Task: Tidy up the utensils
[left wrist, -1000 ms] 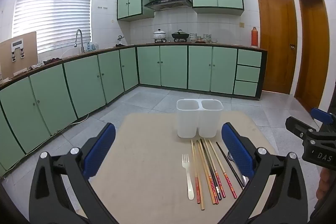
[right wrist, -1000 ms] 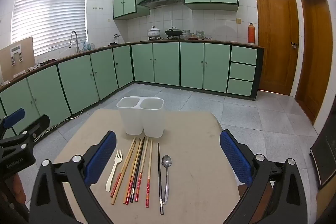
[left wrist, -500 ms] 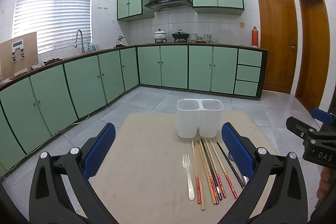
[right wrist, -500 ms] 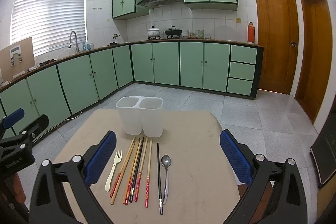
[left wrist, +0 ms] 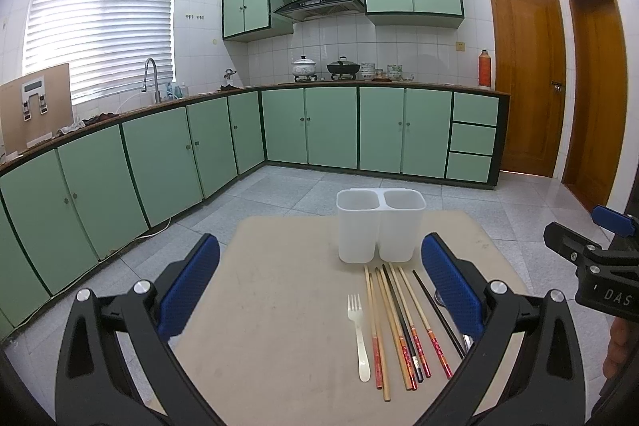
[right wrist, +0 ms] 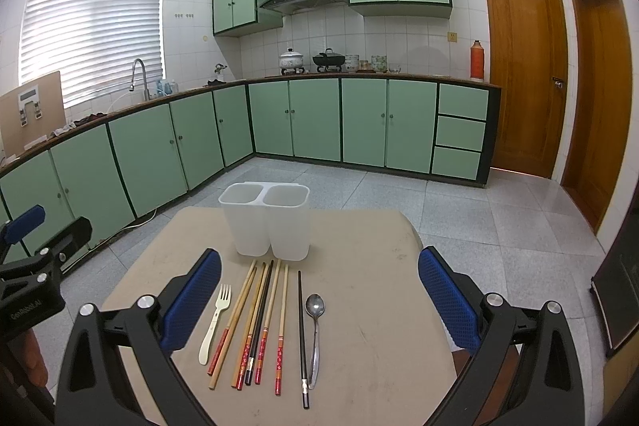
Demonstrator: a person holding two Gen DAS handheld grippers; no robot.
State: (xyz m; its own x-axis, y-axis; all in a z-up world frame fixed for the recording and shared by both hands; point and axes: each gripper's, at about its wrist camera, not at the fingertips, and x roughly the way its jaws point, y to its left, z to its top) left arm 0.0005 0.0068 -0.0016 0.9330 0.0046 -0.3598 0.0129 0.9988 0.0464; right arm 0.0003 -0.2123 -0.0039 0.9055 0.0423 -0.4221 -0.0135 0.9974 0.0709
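A white two-compartment utensil holder stands empty at the far end of the beige table. In front of it lie a white plastic fork, several wooden, red-tipped and black chopsticks and a metal spoon, in a row. My left gripper is open and empty above the table's near left. My right gripper is open and empty above the utensils. The spoon is mostly hidden behind the left gripper's right finger.
The table stands in a kitchen with green cabinets along the far wall and left side. Two wooden doors are at the right. The right gripper's side shows at the left view's edge, the left gripper's side at the right view's edge.
Both grippers have barely moved; the right view has crept slightly closer to the utensils. Nothing was taken hold of.
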